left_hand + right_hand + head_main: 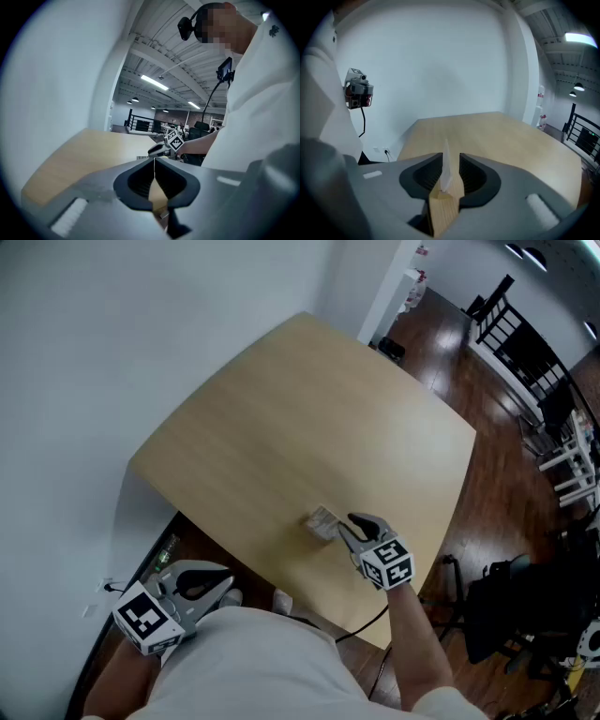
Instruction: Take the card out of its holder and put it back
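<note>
Your right gripper (346,526) is at the near edge of the surface (309,409), angled down over the holder (322,525). In the right gripper view its jaws stand spread, one on each side of the card (446,171). The card rises edge-on from the wooden holder (443,208) and stands upright in the gap. It sits close to the left-hand jaw in that view, with clear space between it and the other jaw, so nothing is pinched. The card is seated in the holder, and the holder rests on the surface just in front of you, near the edge closest to your body.

Your left gripper (223,585) is well apart from all this. It hangs off the surface, below its near-left edge and beside your torso. In the left gripper view its jaws (153,161) are pressed together with nothing between them, only a thin seam where they meet. That view also catches your right gripper (161,149) across the surface, its marker cube (174,139) just above it.

The rest of the surface is plain light wood.
</note>
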Tool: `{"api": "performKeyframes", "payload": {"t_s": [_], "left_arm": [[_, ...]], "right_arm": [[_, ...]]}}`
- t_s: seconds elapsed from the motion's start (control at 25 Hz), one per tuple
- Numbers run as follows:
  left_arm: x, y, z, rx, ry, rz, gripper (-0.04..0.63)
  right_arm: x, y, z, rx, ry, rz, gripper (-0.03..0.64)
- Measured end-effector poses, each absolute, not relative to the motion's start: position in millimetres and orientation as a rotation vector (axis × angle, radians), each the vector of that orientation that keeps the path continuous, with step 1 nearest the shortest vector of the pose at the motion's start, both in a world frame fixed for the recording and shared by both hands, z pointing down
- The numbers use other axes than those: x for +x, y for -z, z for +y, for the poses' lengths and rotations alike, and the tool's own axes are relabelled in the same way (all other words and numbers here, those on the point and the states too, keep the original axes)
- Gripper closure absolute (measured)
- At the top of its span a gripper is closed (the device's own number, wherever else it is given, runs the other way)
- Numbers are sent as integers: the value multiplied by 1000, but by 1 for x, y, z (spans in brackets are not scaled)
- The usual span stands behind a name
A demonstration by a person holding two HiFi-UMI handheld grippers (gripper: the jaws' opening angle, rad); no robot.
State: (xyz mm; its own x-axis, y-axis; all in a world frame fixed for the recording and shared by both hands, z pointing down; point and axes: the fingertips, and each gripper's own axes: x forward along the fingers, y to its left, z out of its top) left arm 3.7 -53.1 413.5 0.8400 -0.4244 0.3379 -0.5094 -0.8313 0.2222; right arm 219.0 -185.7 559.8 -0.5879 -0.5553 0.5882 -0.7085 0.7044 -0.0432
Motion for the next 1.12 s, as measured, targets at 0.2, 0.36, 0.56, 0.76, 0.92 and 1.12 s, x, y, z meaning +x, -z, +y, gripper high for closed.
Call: {"api": "performKeyframes", "payload": {"t_s": [0.2, 0.36, 0.56, 0.76, 0.92, 1.12], "left_arm": [[7, -415, -53, 2687, -410, -741, 586], [9, -414, -55, 2682, -410, -768, 586], [9, -413, -54, 2672, -416, -790, 586], [12, -416, -55, 2666, -428, -793, 586], [11, -416, -55, 2673, -428, -802, 586], [8, -419, -56, 2668, -433, -807, 586]], "right_arm": [[213, -569, -187, 864, -393, -2374, 502], [205, -578, -190, 812, -412, -2387, 503], [199, -579, -190, 772, -421, -2403, 529], [199, -583, -189, 756, -425, -2408, 581], [198, -583, -189, 741, -435, -2419, 589], [196, -583, -190, 727, -460, -2427, 592]]}}
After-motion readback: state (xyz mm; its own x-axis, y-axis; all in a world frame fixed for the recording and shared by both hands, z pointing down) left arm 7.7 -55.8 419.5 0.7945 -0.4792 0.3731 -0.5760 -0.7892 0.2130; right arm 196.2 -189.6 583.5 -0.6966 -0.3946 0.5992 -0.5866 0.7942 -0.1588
